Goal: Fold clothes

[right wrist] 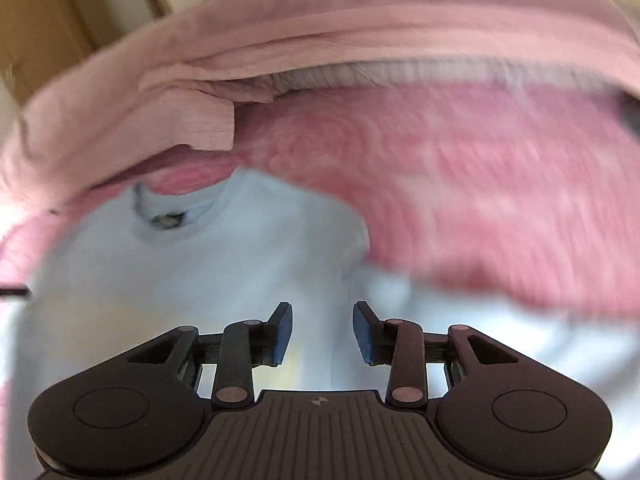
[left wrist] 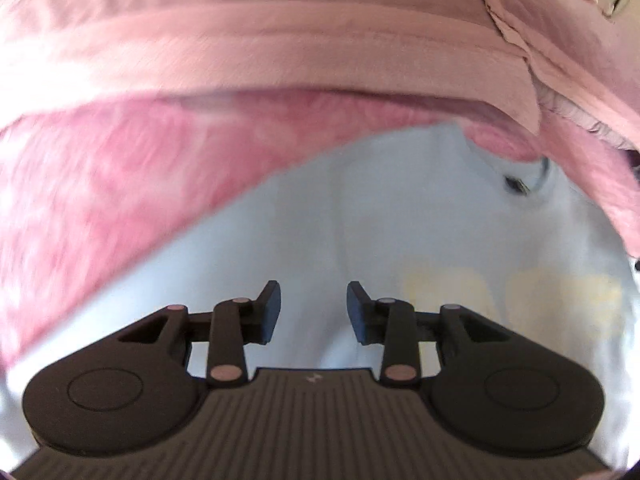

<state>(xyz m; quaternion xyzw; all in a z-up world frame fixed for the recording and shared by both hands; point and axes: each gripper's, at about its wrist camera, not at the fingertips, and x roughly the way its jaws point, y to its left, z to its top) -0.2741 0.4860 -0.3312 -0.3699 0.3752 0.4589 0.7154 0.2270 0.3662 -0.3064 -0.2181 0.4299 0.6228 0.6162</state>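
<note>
A pale blue T-shirt lies spread flat under both grippers, its collar at the far right in the left wrist view. It also shows in the right wrist view, with the collar at the far left. Faint yellow print marks its front. My left gripper is open and empty just above the shirt. My right gripper is open and empty above the shirt, near its right shoulder.
The shirt rests on a fuzzy pink blanket, also seen in the right wrist view. A heap of light pink clothes lies beyond the collar, seen too in the right wrist view. Beige furniture stands far left.
</note>
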